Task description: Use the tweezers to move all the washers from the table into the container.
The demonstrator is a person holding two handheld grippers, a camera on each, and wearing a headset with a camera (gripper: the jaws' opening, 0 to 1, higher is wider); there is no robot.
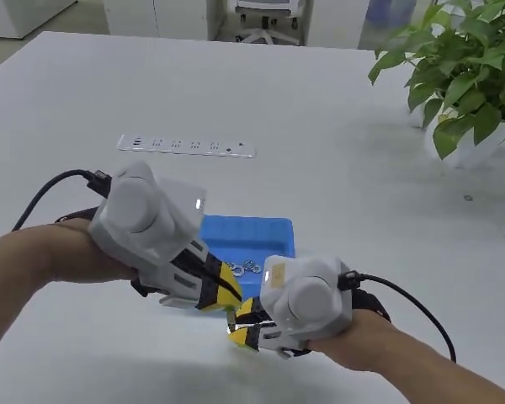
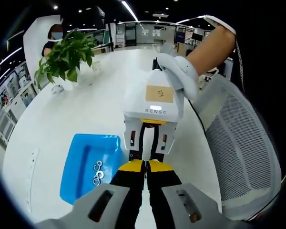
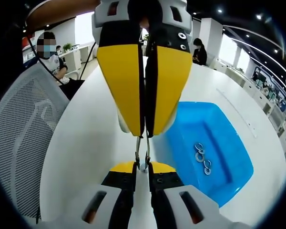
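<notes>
A blue tray (image 1: 269, 225) (image 2: 81, 157) (image 3: 219, 124) lies on the white table with several washers (image 1: 248, 268) (image 2: 97, 172) (image 3: 202, 160) inside. Just in front of the tray, my two grippers meet tip to tip. My left gripper (image 1: 225, 284) (image 2: 146, 167) (image 3: 144, 131) is shut on thin metal tweezers (image 3: 142, 150). The tweezer prongs reach down between the jaws of my right gripper (image 1: 240, 324) (image 2: 145, 153) (image 3: 143, 168), which stand closed on the tips. A small grey piece sits at the prong tips; I cannot tell whether it is a washer.
A white power strip (image 1: 185, 146) lies further back on the table. A potted plant (image 1: 467, 76) (image 2: 66, 57) stands at the far right. A mesh chair (image 2: 243, 143) (image 3: 24, 133) is beside the table's near edge. People sit in the background.
</notes>
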